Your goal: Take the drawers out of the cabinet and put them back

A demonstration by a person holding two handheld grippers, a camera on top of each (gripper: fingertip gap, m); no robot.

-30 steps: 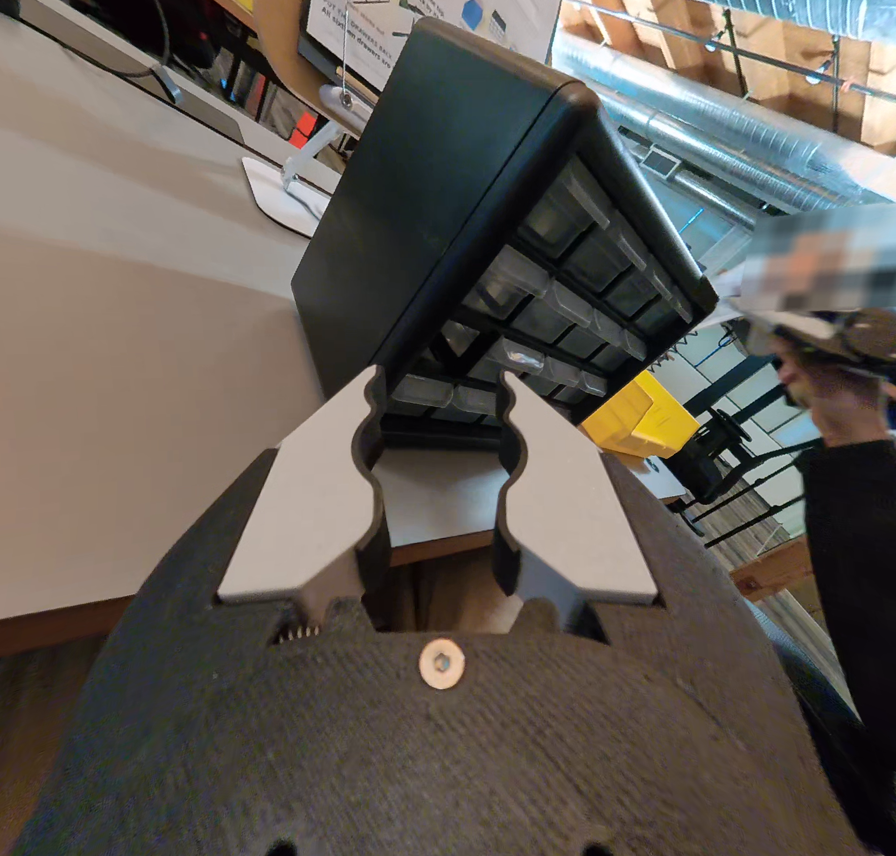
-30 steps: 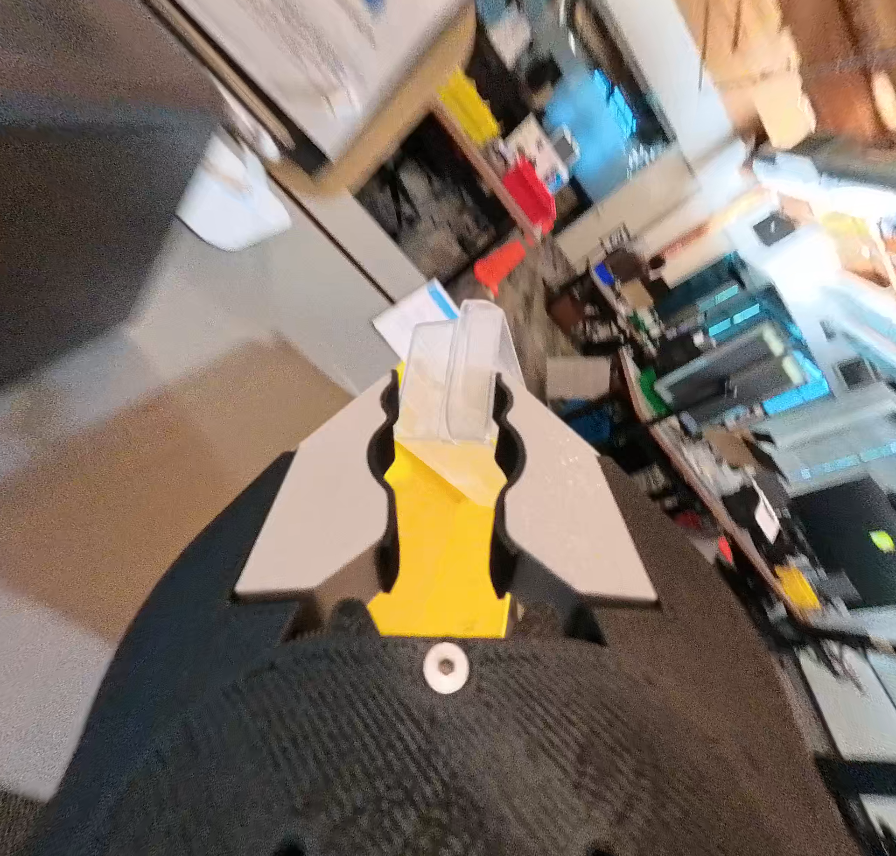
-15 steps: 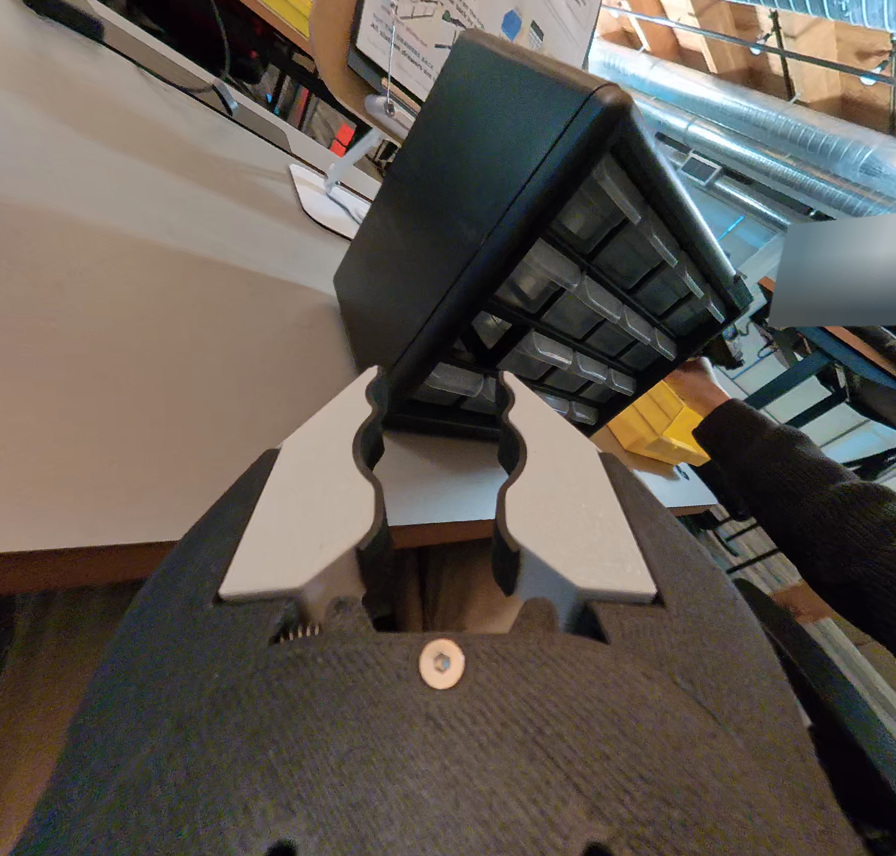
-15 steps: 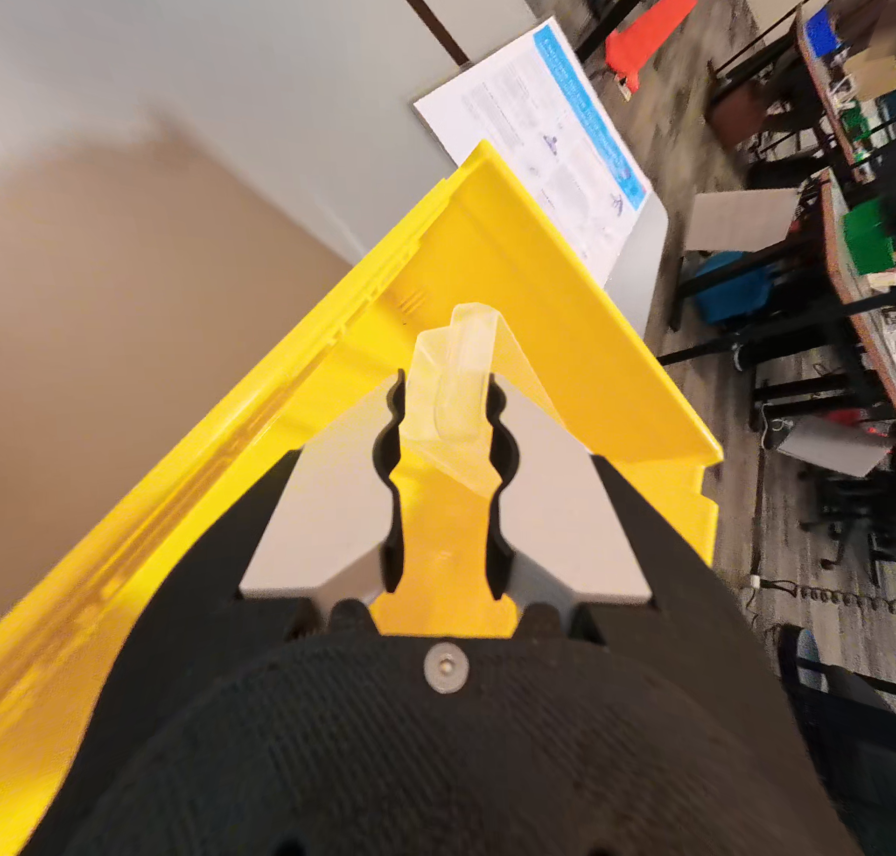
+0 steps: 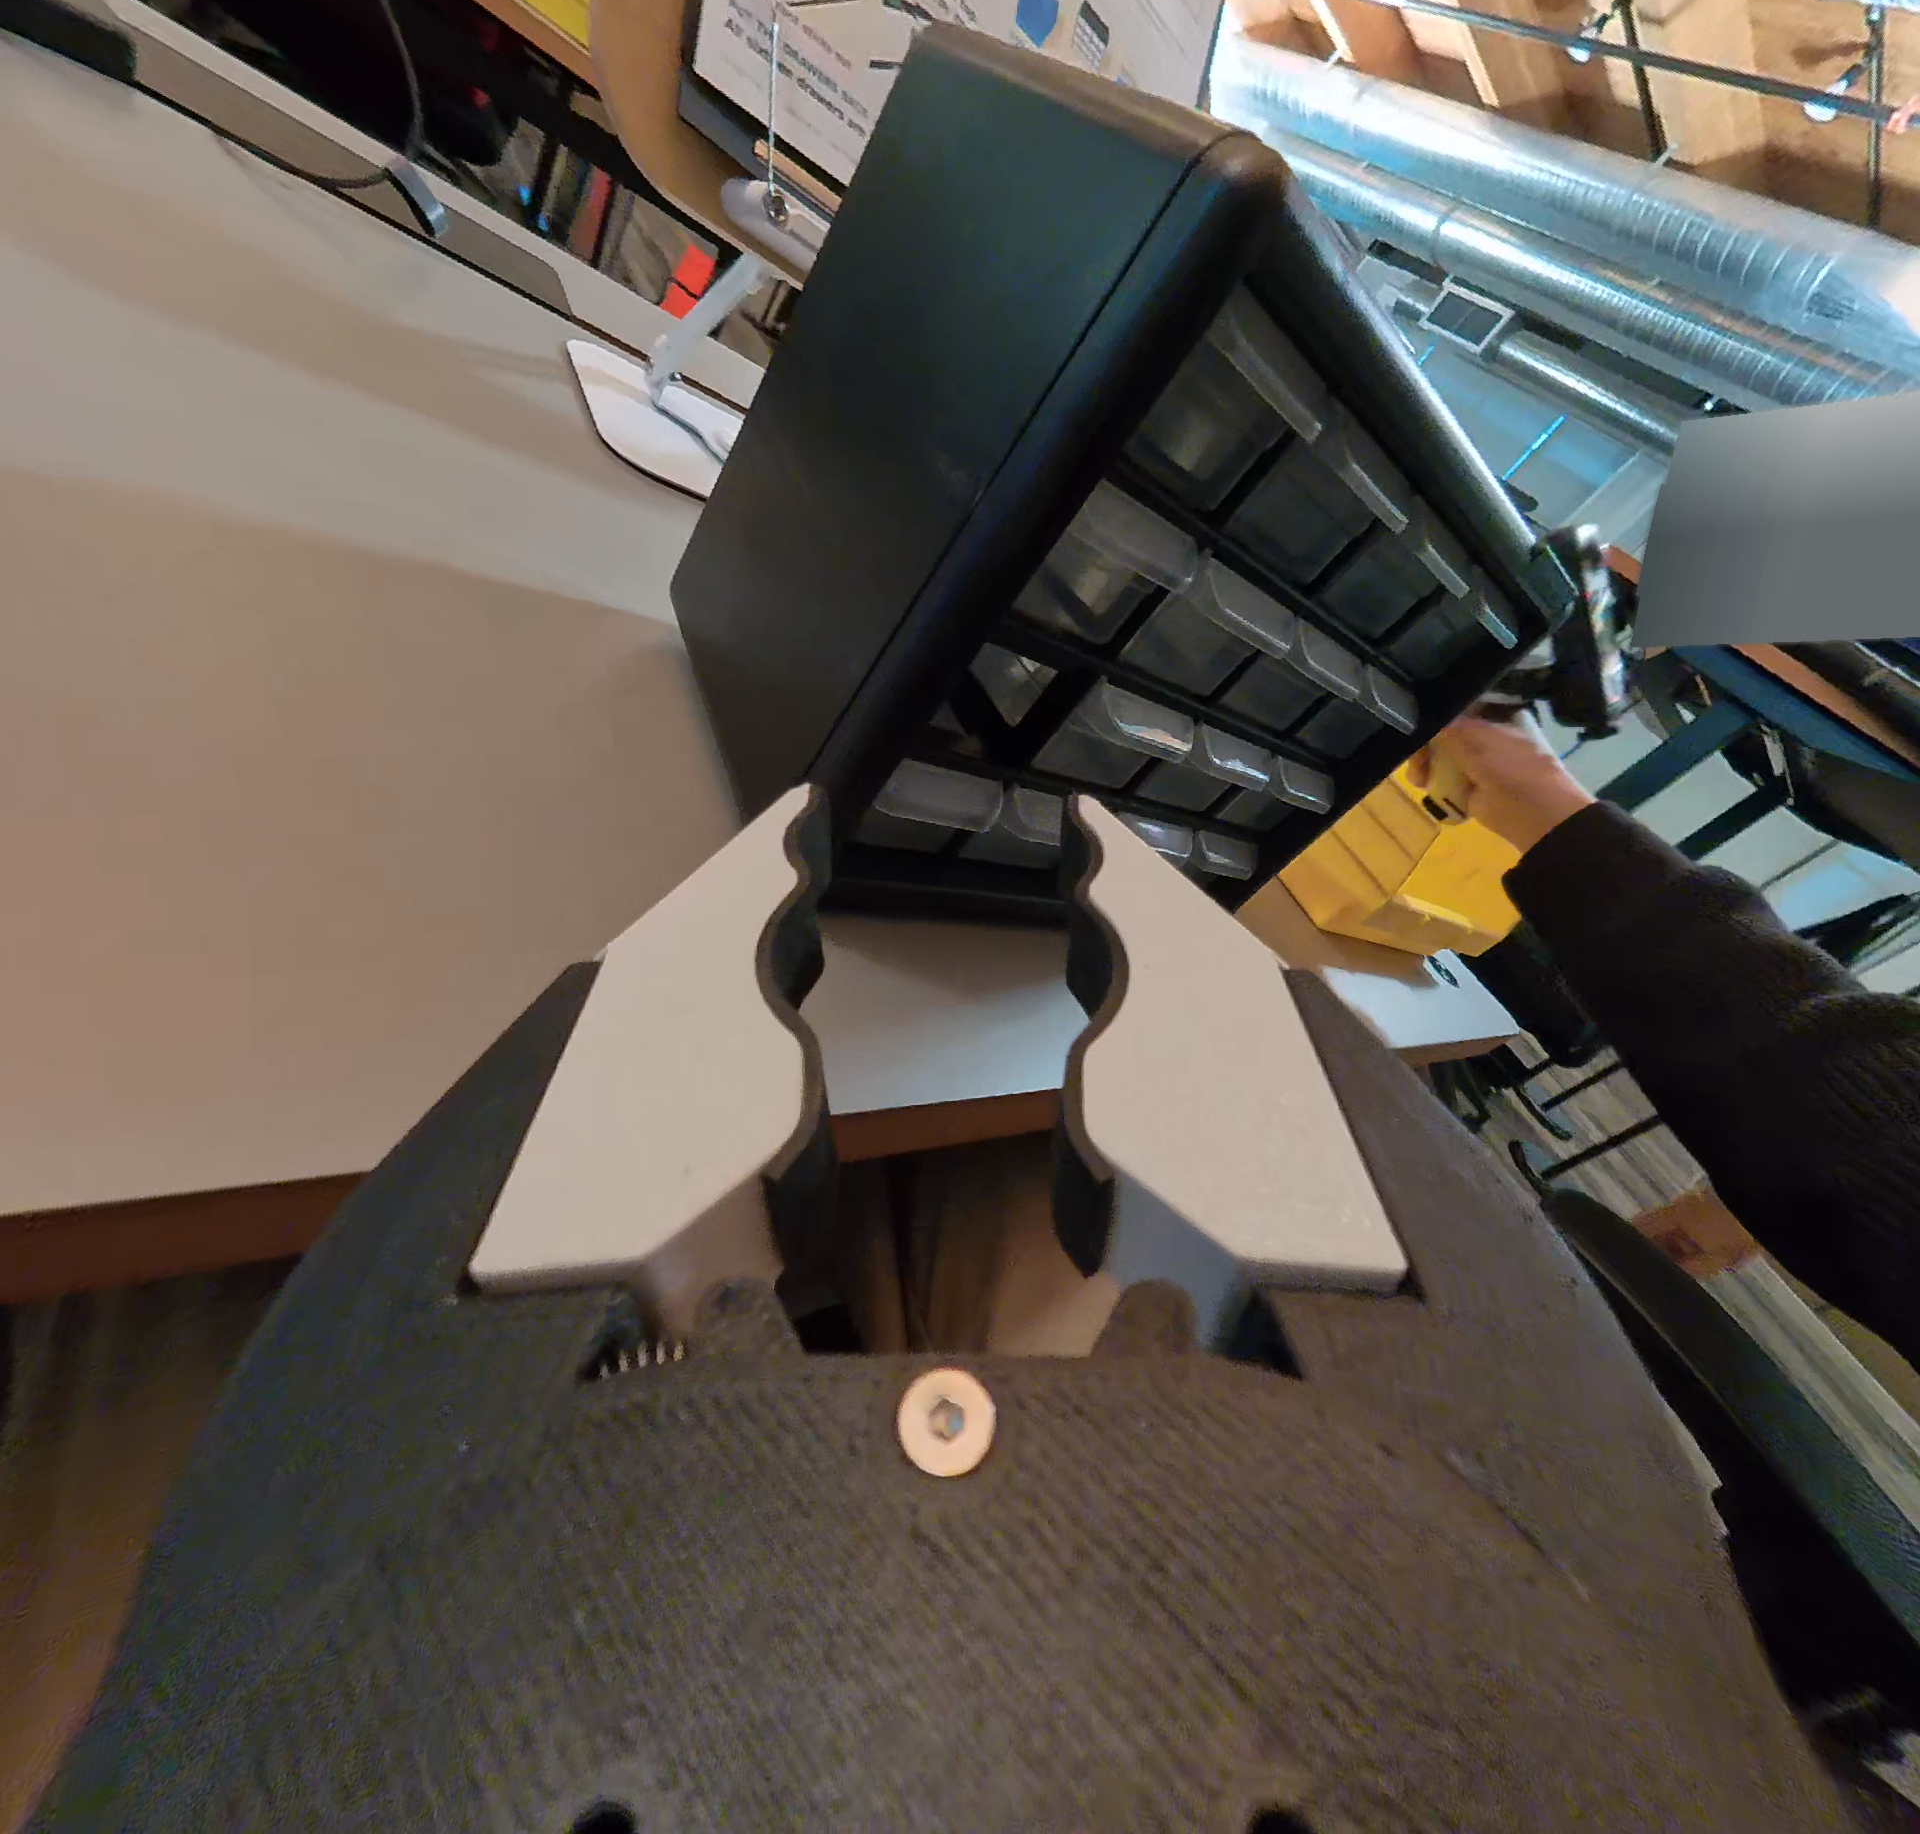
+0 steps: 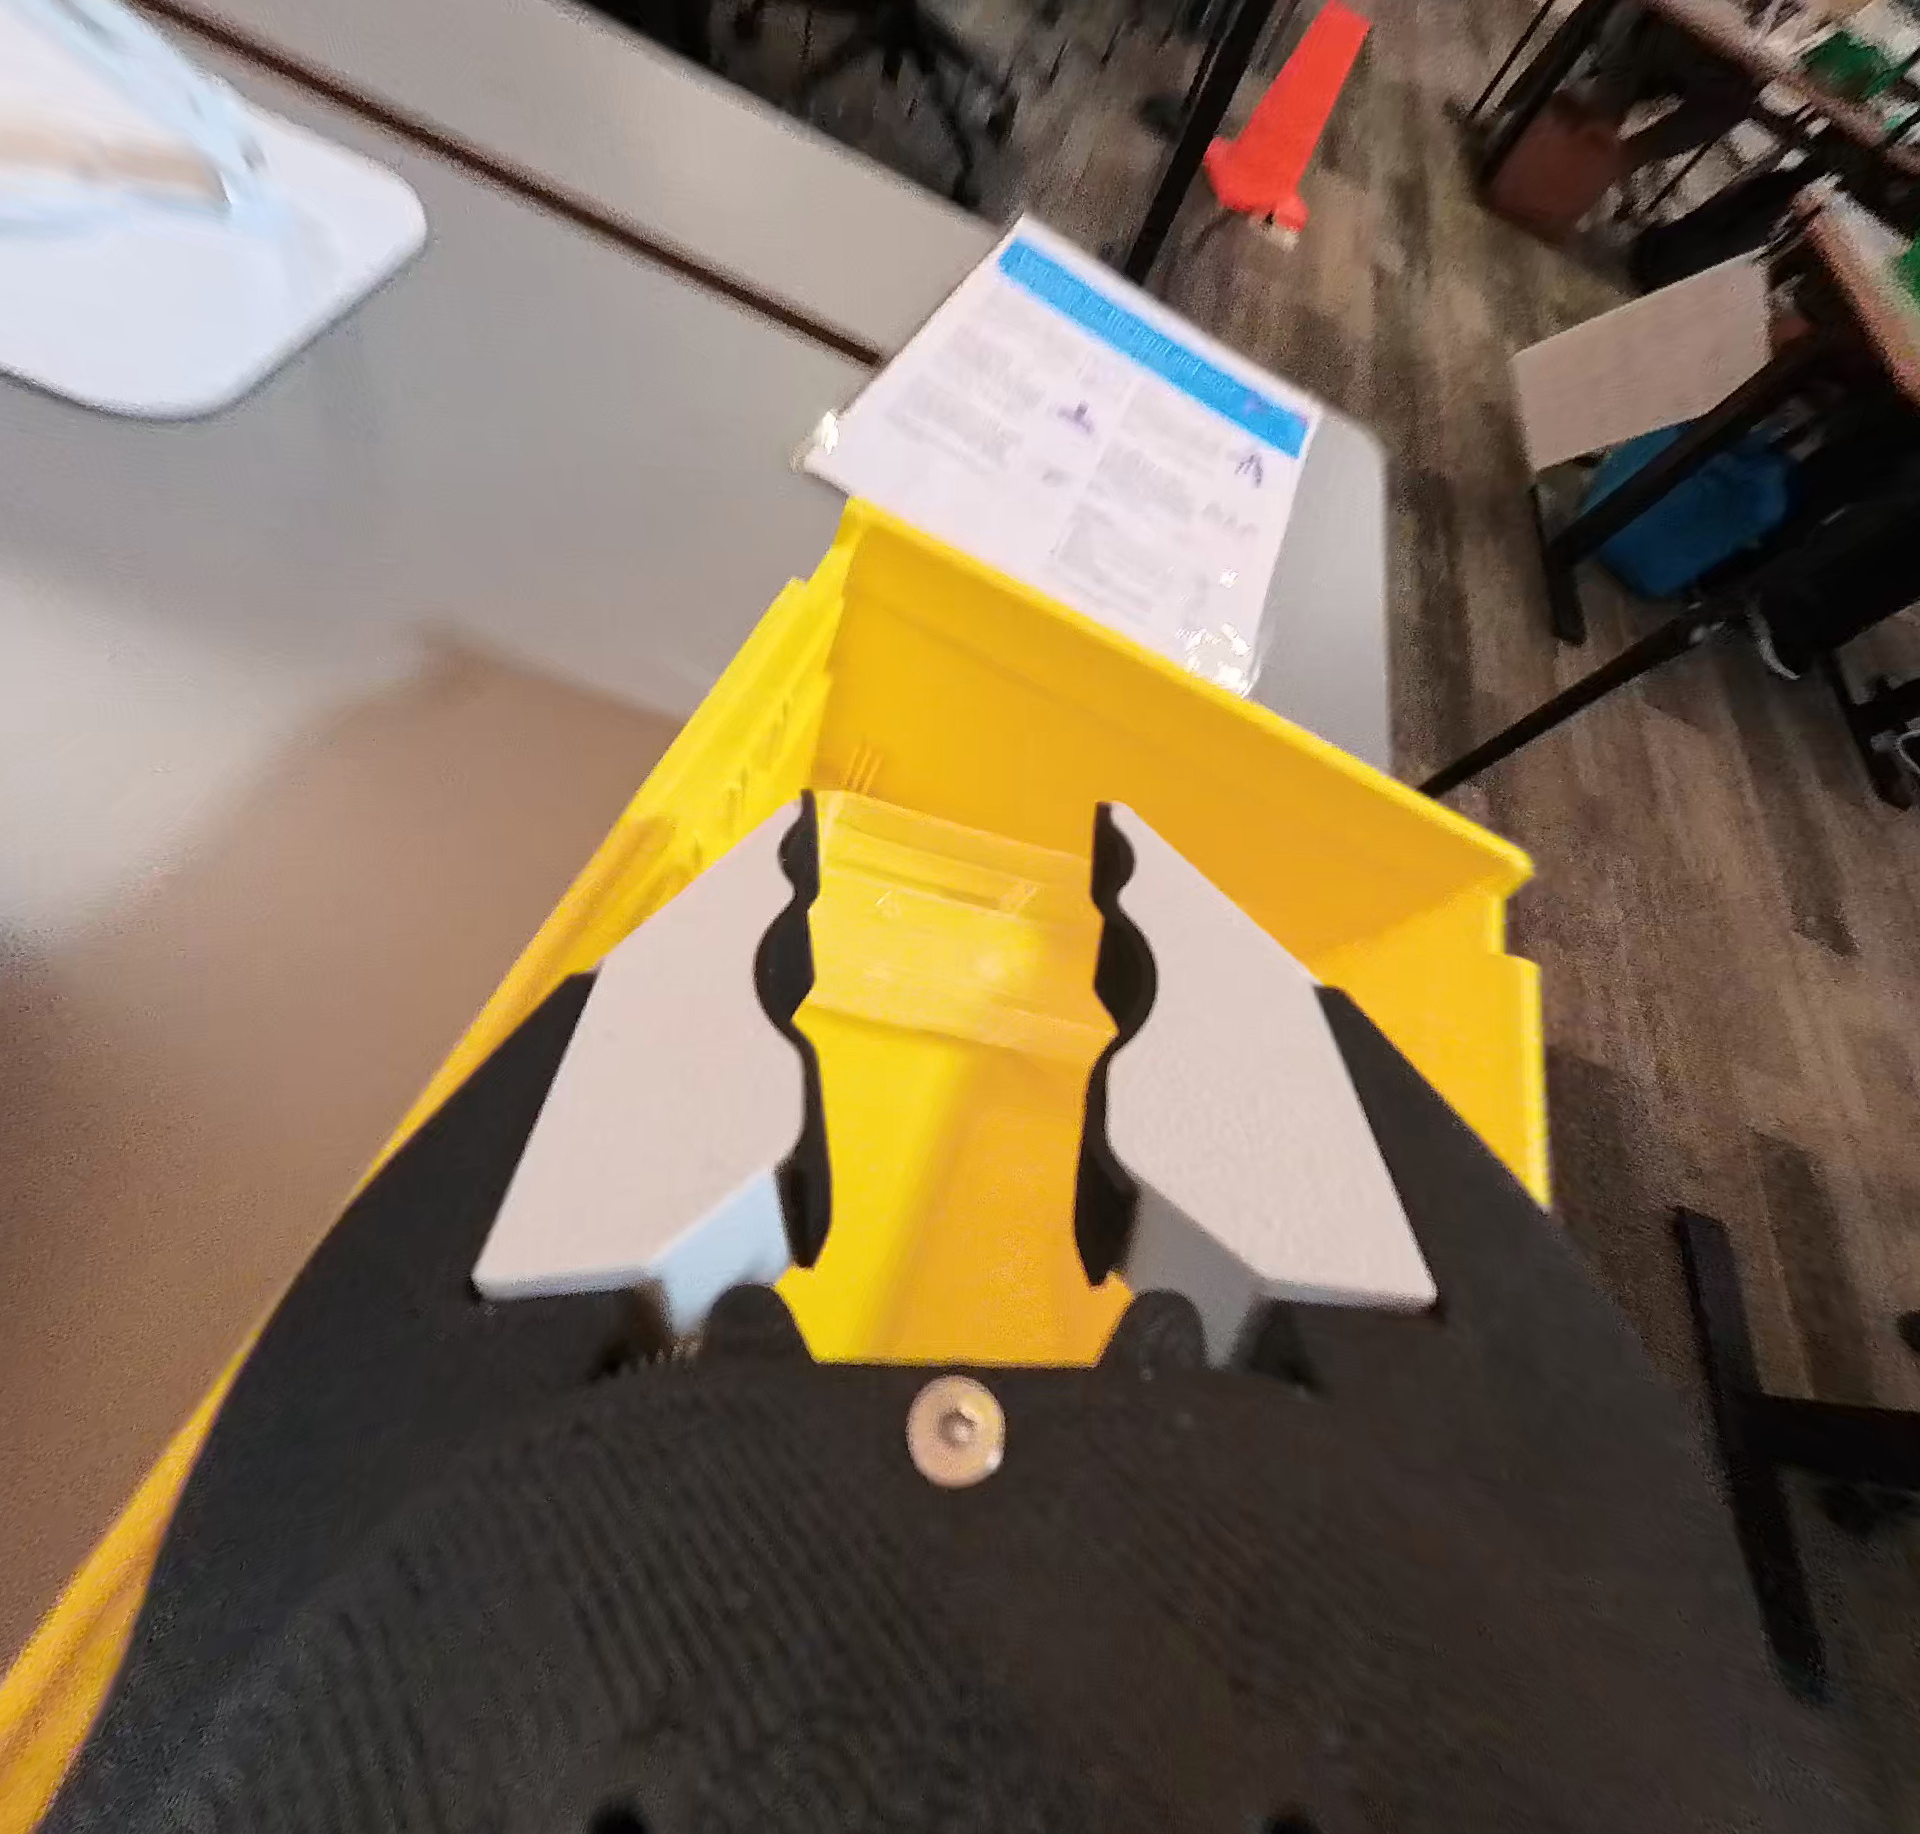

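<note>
The black cabinet (image 5: 935,413) stands on the grey table (image 5: 312,745), with several clear drawers (image 5: 1174,631) in its front. My left gripper (image 5: 940,808) is open and empty, at the table's near edge just before the cabinet's lower left corner. My right gripper (image 6: 951,813) is open over the yellow bin (image 6: 1143,745). A clear drawer (image 6: 945,911) lies in the bin between and beyond the fingers, apart from them. The bin also shows in the left wrist view (image 5: 1392,880), right of the cabinet, with a hand (image 5: 1507,766) and dark sleeve over it.
A printed sheet (image 6: 1091,434) lies on the table behind the bin. A white stand base (image 6: 187,278) sits at the back left, also behind the cabinet (image 5: 644,413). An orange cone (image 6: 1299,122), chairs and other tables stand beyond the table edge.
My right gripper carried the clear drawer over the yellow bin, opened and let it go; the drawer now lies in the bin. My left gripper has stayed open, shifting slightly.
</note>
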